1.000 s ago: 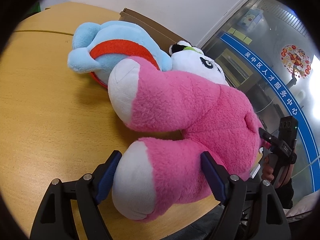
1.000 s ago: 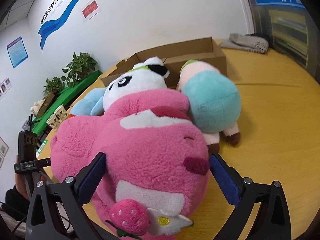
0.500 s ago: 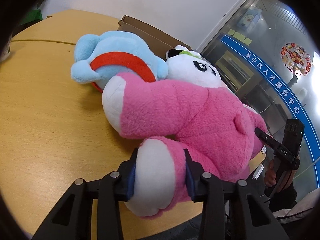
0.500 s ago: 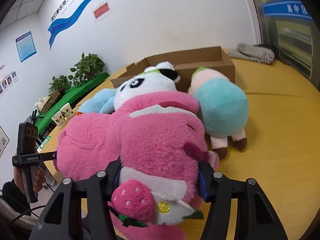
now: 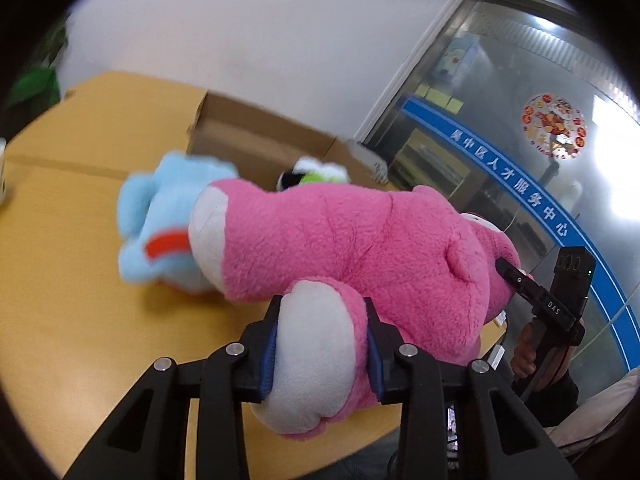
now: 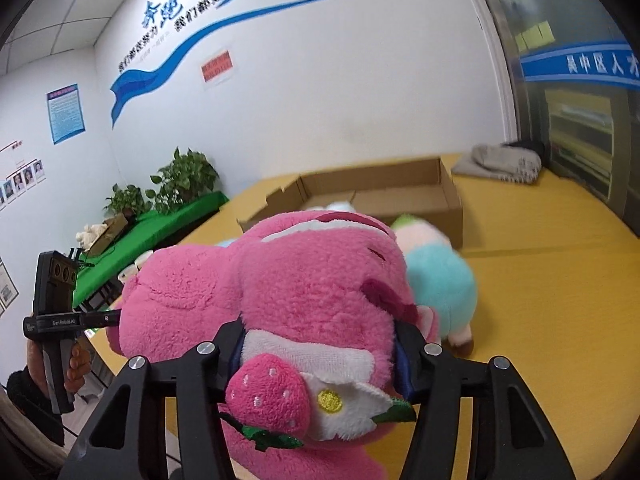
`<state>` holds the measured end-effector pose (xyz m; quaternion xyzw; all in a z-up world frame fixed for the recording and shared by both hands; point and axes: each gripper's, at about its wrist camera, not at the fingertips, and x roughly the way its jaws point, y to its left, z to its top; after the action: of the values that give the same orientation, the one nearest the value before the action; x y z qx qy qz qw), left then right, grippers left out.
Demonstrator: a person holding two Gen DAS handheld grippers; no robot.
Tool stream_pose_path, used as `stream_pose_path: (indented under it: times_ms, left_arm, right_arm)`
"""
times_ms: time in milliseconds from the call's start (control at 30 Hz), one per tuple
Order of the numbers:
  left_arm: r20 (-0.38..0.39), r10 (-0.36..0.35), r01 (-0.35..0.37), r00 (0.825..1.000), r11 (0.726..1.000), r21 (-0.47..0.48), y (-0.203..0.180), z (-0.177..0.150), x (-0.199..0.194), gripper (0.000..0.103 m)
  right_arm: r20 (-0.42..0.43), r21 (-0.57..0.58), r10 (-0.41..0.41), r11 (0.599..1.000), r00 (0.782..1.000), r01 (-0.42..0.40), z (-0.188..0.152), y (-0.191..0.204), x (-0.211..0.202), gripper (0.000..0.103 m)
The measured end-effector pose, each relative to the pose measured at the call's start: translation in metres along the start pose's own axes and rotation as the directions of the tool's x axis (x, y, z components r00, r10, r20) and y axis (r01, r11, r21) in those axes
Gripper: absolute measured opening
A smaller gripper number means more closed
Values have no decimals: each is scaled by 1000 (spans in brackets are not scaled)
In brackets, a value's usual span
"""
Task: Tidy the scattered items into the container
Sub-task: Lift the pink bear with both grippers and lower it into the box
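- One big pink bear (image 5: 360, 248) is held by two grippers at once; it hangs between them, over the near edge of the table (image 5: 72, 320), with part of it past that edge.
- The left gripper (image 5: 320, 344) pinches the bear's foot — the pink one with a white sole; both blue pads press into the fluff, and the jaws are closing a bit more.
- The right gripper (image 6: 320, 344) pinches the bear's head; a pad presses in on each side, just above one pink strawberry (image 6: 268, 396) and one white flower (image 6: 344, 404) sewn near its face.
- Three more soft toys sit on the table behind the bear: one light blue toy (image 5: 160, 216) with a red band, one panda (image 5: 308, 172) whose black and white head just peeks over the bear, and one teal toy (image 6: 440, 284) with a pale pink and green top.
- The blue toy touches the bear's other foot; the teal toy sits just beside the bear's head.
- One brown box (image 6: 384, 196) stands open at the back of the table, behind all the toys; what shows of its inside looks bare.
- One grey cloth (image 6: 500, 160) lies on the far corner of the table.
- Two hands show, one in each view; each holds a black gripper handle.
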<state>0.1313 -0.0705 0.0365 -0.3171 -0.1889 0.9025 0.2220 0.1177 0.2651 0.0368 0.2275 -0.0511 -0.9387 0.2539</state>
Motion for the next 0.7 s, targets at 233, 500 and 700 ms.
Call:
stream_pose_path:
  times_ms: [233, 500, 700]
  left_arm:
    - [115, 9, -28, 993, 986, 165, -16, 130, 9, 34]
    - [78, 68, -81, 995, 979, 187, 15, 285, 104, 34]
    - [-65, 84, -76, 994, 990, 119, 68, 347, 221, 33]
  right_arm:
    - [120, -100, 23, 995, 993, -11, 106, 3, 28, 62]
    - [74, -58, 21, 998, 997, -17, 236, -48, 151, 62]
    - [-39, -1, -34, 999, 999, 34, 264, -110, 273, 62]
